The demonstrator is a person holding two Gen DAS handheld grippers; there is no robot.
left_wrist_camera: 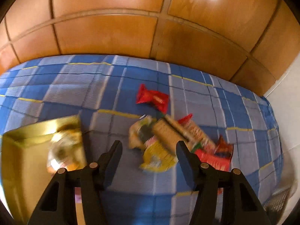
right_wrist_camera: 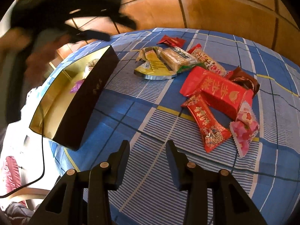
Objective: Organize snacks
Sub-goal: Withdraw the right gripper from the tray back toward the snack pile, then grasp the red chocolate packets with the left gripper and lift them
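Blue checked cloth [right_wrist_camera: 150, 159] | left gripper [left_wrist_camera: 149, 146] spread, raised | right gripper [right_wrist_camera: 148, 144] spread, low

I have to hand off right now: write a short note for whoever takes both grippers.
Left gripper: open, empty, in the air above the bed.
Right gripper: open, empty, low over the blue checked cover.
Box: open, gold inside, at the left; a few snacks already in it.
Left to do: the loose pile beside it, including the yellow packet, biscuit pack, red box, long red wrapper, pink sweet and small red packet.
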